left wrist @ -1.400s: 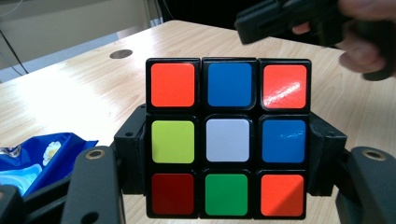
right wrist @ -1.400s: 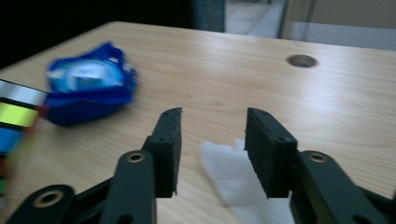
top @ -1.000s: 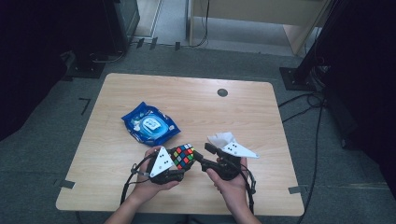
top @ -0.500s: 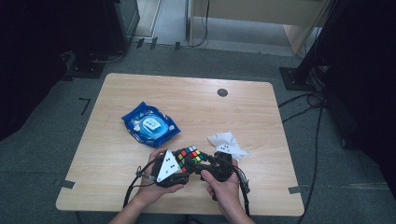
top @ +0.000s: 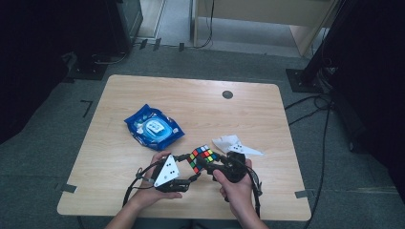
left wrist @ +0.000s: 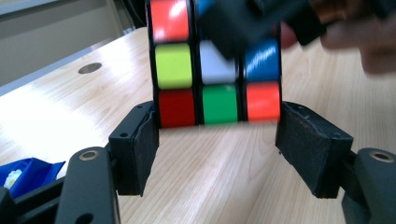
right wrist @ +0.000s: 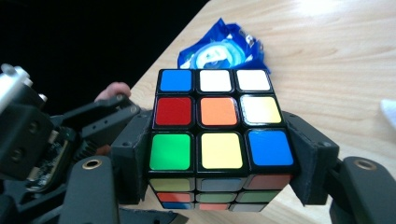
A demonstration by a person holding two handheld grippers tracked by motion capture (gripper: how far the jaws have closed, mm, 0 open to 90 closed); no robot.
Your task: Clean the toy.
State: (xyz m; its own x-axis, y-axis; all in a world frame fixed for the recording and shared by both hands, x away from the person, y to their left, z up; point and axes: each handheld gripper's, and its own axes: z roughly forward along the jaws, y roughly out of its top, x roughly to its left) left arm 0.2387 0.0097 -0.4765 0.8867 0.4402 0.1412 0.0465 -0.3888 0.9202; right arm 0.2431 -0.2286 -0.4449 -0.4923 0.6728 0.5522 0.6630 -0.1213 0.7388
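Since the earlier frame, both hands have drawn together at the near edge of the bench (top: 239,114), and the right gripper (right wrist: 217,158) has come off the tissue side to close on the cube (right wrist: 217,126).

1. Right gripper: the fingers (right wrist: 303,158) clamp the cube by two opposite sides, pads pressed flat against its lowest row. The grip appears secure.
2. Left gripper (left wrist: 217,140): the fingers (left wrist: 140,149) stand wide and have just opened a little further. Their tips flank the bottom row of the cube. The left gripper view is blurred, so it cannot be told whether the pads press on the cube or merely bracket it.
3. Cube position: in the high view it sits between the two grippers, at or just above the bench near its front edge. All visible faces are mixed in colour.
4. Crumpled white tissue (top: 234,144): lies on the bench just beyond the right hand; neither gripper holds it.
5. Blue wipes pack (top: 154,128): lies flat beyond the left hand, well apart from the cube.
6. Cable hole (top: 227,94): farthest, near the rear edge.

Progress, as judged: the cube is picked up and shared between the grippers. A transfer to the right gripper, or a layer turn, appears in hand. No face is uniform, so any solving is still to do.
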